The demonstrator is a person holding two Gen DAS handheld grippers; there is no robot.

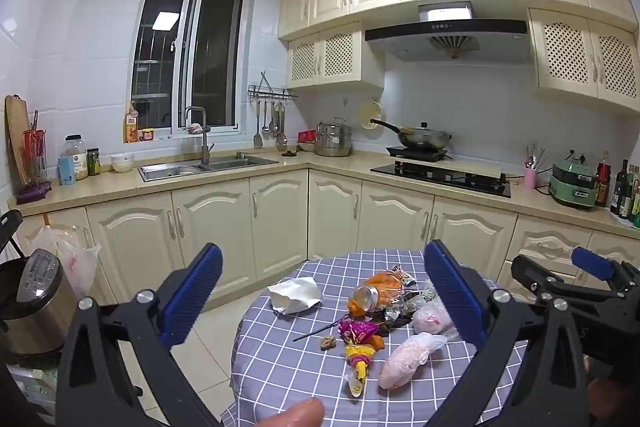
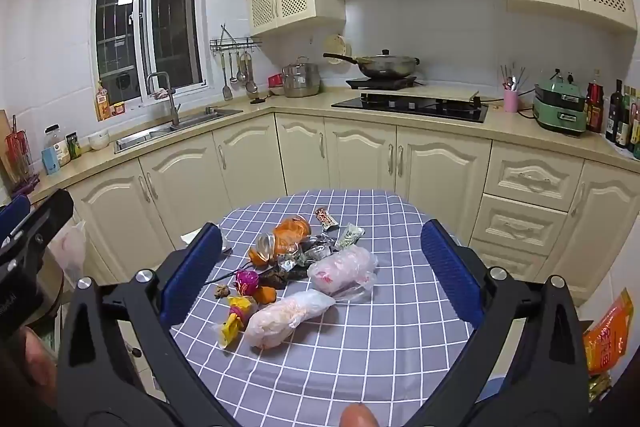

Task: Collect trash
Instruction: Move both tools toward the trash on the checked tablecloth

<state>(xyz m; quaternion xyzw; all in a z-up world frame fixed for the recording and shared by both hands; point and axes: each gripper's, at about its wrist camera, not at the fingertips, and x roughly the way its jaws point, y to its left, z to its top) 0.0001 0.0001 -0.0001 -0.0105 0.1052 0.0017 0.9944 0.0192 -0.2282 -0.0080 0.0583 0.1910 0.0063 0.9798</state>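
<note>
Trash lies heaped on a round table with a blue-grey checked cloth [image 1: 280,367] [image 2: 380,347]. The heap holds a tipped glass jar [image 1: 366,299] [image 2: 266,247], orange peel [image 1: 384,285], foil wrappers [image 1: 400,307], two pinkish plastic bags [image 1: 408,355] [image 2: 344,269], a purple wrapper [image 1: 356,329] [image 2: 246,279] and a yellow wrapper [image 1: 358,367] [image 2: 236,323]. A crumpled white tissue [image 1: 296,293] lies apart to the left. My left gripper [image 1: 323,251] hovers open before the table, holding nothing. My right gripper [image 2: 322,231] is open above the near side of the heap, also holding nothing.
A steel appliance [image 1: 36,303] and a hanging plastic bag [image 1: 76,259] stand on the floor to the left of the table. Cream cabinets [image 2: 360,159] with sink and hob run behind it. An orange packet [image 2: 608,335] sits at the far right.
</note>
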